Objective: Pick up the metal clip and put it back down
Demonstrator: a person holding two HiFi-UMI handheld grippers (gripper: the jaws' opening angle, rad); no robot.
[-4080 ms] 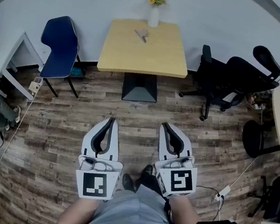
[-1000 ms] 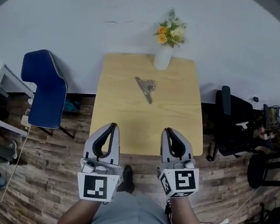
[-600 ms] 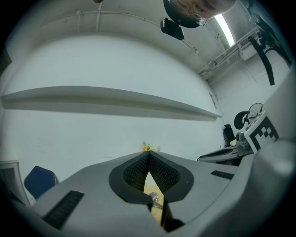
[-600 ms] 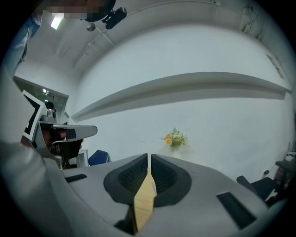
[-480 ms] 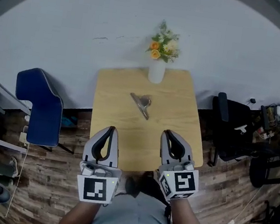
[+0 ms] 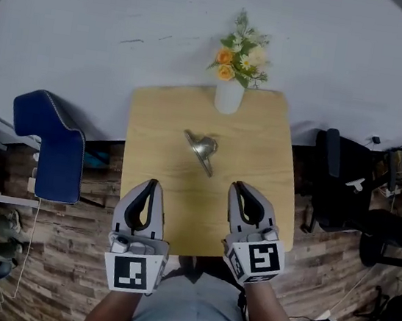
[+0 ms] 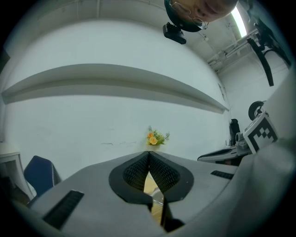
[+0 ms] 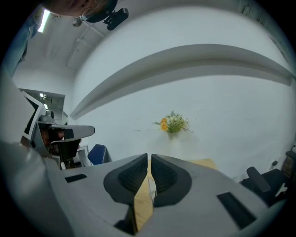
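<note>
Head view: left tool (image 6: pixel 151 183), right tool (image 6: pixel 240 187) parallel over table (image 6: pixel 262 150) edge.

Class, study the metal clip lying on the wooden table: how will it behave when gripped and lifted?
The metal clip looks shiny, so probably stiff and somewhat slippery. It lies low on the table, so it likely won't roll or tip.

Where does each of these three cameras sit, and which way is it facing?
Head view: on the person's head, looking steeply down at the table, metal clip and flowers; shows the left gripper, right gripper, forearms and lap.
Left gripper view: on the left gripper, looking forward along its own jaws toward the flowers; the right gripper shows at right.
Right gripper view: on the right gripper, looking forward along its own jaws toward the same flowers.
Shared: all three show the flowers.
</note>
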